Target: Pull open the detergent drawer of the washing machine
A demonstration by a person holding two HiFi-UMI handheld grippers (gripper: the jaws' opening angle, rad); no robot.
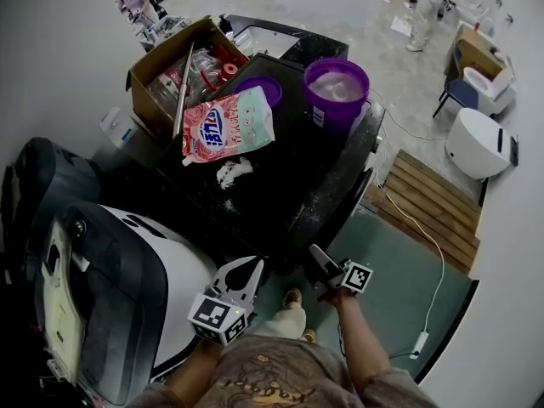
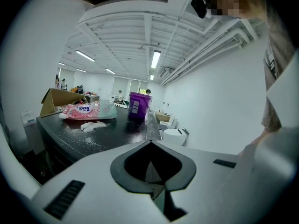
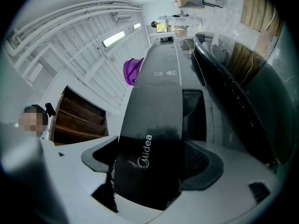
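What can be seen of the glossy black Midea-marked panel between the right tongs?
The glossy black plastic panel bears a white Midea logo. A seam parts it from an icon-printed strip running on toward a purple bucket. The right gripper clamps its near end, tongs on either side. How far out it stands cannot be told.

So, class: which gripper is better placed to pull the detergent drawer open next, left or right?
Right. The right gripper has its jaws closed on either side of the Midea-marked front of the detergent drawer. The left gripper is shut on nothing, with no drawer in its view.
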